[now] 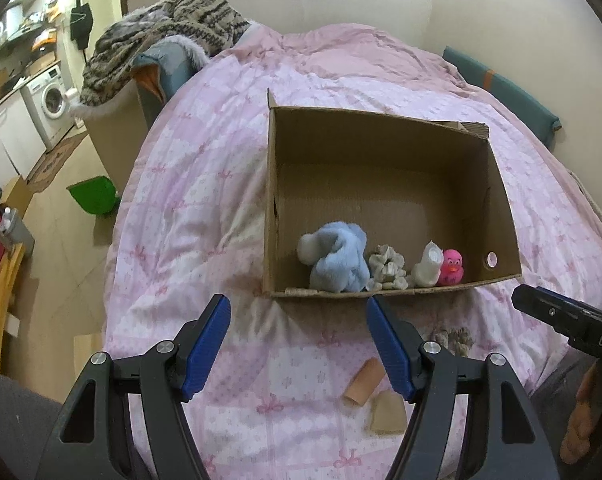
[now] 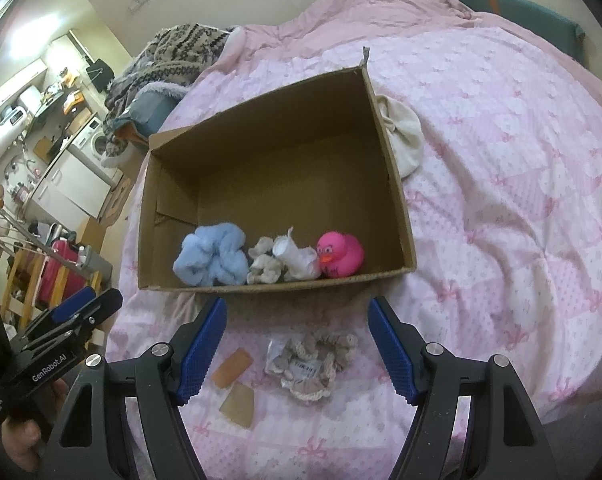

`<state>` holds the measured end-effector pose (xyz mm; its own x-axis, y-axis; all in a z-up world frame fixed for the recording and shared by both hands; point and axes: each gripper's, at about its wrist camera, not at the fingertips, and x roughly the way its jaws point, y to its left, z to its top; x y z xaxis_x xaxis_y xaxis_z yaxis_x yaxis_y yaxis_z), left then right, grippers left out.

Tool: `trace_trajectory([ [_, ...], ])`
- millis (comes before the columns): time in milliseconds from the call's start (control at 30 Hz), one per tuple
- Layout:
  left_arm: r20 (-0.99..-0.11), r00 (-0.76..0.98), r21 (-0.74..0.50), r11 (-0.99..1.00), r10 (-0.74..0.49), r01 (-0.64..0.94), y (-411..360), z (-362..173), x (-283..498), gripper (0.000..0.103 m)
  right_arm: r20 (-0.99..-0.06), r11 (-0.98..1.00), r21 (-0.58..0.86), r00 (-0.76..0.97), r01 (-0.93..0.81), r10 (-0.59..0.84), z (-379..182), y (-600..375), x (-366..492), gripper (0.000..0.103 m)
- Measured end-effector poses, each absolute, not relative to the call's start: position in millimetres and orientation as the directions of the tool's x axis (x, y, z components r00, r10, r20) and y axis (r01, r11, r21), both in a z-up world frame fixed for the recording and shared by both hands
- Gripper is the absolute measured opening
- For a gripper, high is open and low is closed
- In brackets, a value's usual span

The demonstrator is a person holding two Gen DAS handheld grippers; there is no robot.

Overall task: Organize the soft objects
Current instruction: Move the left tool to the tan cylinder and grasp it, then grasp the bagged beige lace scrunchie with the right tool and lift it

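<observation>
Resting on a bed under a pink quilt (image 2: 501,184) printed with bows, one open cardboard box (image 2: 393,184) serves as the landmark. Four soft things sit in a row along the box's near wall: one fluffy blue plush (image 2: 213,258) at the left end, one beige crinkled scrunchie (image 2: 265,266) beside it, one white sock (image 2: 297,260), and one glossy pink rubber duck (image 2: 341,254) at the right end. In front of the box, on the quilt, lie three more: one beige crocheted scrunchie (image 2: 313,360) in clear crackly wrapping, and two flat tan fabric pieces (image 2: 233,368), one rolled, one squarish. One cream cloth bundle (image 2: 401,140) lies against the box's far right side.

Both tools hover in front of the box's near wall. The left tool (image 1: 299,344) has its ribbed blue pads spread wide and holds nothing; the tan pieces lie just below its right pad. The right tool (image 2: 297,346) is likewise spread wide and holds nothing, with the wrapped scrunchie lying between its pads, not touching either.
</observation>
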<state>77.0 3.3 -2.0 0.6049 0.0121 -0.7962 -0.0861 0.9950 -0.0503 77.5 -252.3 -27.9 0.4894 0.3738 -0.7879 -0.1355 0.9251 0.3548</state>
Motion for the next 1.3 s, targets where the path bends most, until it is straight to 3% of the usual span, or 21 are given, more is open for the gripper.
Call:
trace_trajectory([
  [400,-0.874,0.485,-0.118,0.984,-0.039,-0.132,11.0,-31.3,73.9,0.068,-0.830,0.934,0.344,0.433,-0.100,0.352,-45.9,-252.6,68.5,0.077],
  [633,-0.926,0.336,-0.214,0.972,-0.170,-0.098,-4.0,-69.7,86.6,0.066,-0.860,0.936,0.351,0.384,-0.031,0.335,-62.8,-263.8,73.5,0.077],
  [767,-0.949,0.235,-0.227,0.973,-0.212,-0.040,-22.7,-94.7,98.3,0.039,-0.863,0.927,0.374,0.366,-0.003,0.349,-68.0,-267.2,77.2,0.077],
  [1033,-0.963,0.151,-0.219,0.975,-0.223,0.041,-55.6,-123.8,114.1,0.036,-0.875,0.928,0.371,0.336,0.007,0.348,-76.0,-265.5,80.4,0.077],
  [1067,-0.968,0.146,-0.201,0.978,-0.206,0.048,-57.7,-127.2,114.3,0.034,-0.876,0.928,0.372,0.333,0.009,0.348,-76.9,-265.7,80.9,0.077],
  [1133,-0.974,0.155,-0.158,0.986,-0.163,0.047,-58.1,-128.8,114.7,0.020,-0.878,0.928,0.372,0.329,0.012,0.347,-78.5,-265.8,82.5,0.077],
  [1300,-0.967,0.178,-0.181,0.983,-0.182,0.019,-48.7,-122.9,113.4,0.006,-0.878,0.925,0.380,0.321,0.022,0.354,-81.4,-266.6,84.8,0.077],
])
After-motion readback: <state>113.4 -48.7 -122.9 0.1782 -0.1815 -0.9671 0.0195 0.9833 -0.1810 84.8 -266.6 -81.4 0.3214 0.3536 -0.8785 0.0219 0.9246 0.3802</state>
